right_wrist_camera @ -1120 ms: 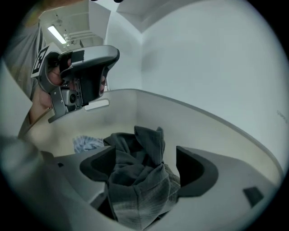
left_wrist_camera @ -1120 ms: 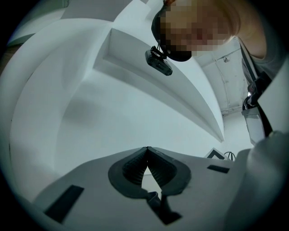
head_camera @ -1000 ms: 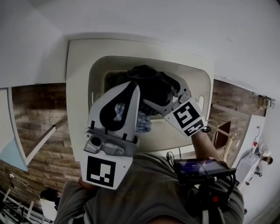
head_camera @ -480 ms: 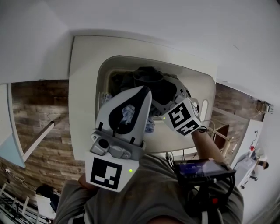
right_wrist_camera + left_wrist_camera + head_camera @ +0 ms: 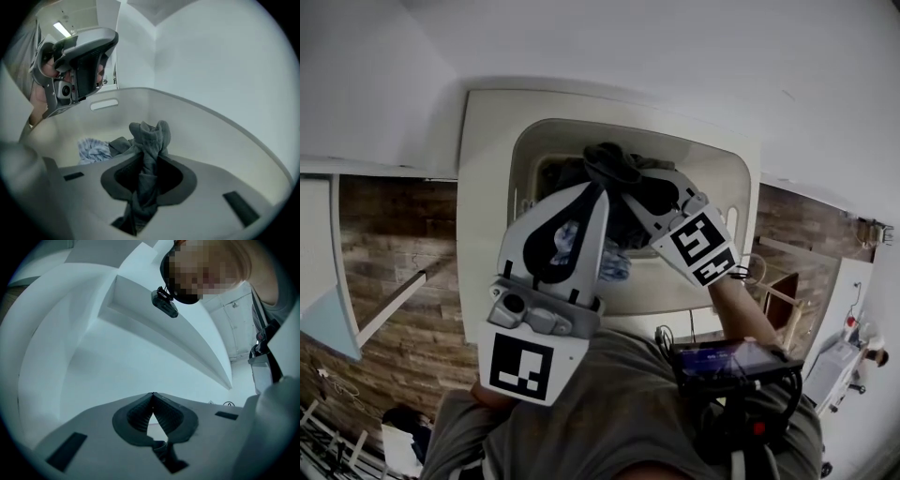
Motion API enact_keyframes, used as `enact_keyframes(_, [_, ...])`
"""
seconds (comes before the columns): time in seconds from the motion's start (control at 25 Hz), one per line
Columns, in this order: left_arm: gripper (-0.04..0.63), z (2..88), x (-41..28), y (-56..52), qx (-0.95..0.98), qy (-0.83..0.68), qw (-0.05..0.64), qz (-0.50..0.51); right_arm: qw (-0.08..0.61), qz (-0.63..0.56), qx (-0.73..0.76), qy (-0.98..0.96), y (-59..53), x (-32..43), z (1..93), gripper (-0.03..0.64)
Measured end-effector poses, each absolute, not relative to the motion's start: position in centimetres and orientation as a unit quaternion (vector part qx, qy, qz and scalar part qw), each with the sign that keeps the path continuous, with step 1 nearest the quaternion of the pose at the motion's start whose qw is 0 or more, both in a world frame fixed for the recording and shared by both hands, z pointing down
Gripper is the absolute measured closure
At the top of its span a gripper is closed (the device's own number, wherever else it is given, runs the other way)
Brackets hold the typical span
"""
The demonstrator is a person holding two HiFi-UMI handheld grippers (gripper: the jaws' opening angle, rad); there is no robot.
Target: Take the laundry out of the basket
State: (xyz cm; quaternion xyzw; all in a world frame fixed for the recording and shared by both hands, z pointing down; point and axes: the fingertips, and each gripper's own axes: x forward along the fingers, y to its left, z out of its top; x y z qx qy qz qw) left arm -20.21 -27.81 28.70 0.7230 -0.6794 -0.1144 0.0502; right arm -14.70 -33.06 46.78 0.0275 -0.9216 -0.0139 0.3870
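My right gripper [image 5: 148,160] just clamped a crumpled dark grey garment [image 5: 151,133] inside the white plastic basket [image 5: 220,140]. My left gripper [image 5: 152,398] is pinched together, empty.

We see a home-like room: plank floor [image 5: 394,234] left of the left gripper [image 5: 599,187], laundry basket [image 5: 483,234] beneath it.

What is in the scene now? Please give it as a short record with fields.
basket: white, laundry inside
dark cloth: in the basket, bunched up between the right jaws
striped cloth: lies in the basket beside the dark cloth, untouched
right gripper: jaws have just been closing, pads press on the dark cloth
left gripper: jaws together, nothing between them
task: not yet done, both cloths are in the basket
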Motion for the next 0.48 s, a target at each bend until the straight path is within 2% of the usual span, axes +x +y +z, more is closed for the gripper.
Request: enact_keyframes(0.48, [0.588, 25.0, -17.0, -23.9, 0.727, -0.680, 0.011, -0.099, 0.288, -0.011, 0.074, -0.955, -30.6, -13.7, 40.6, 0.538])
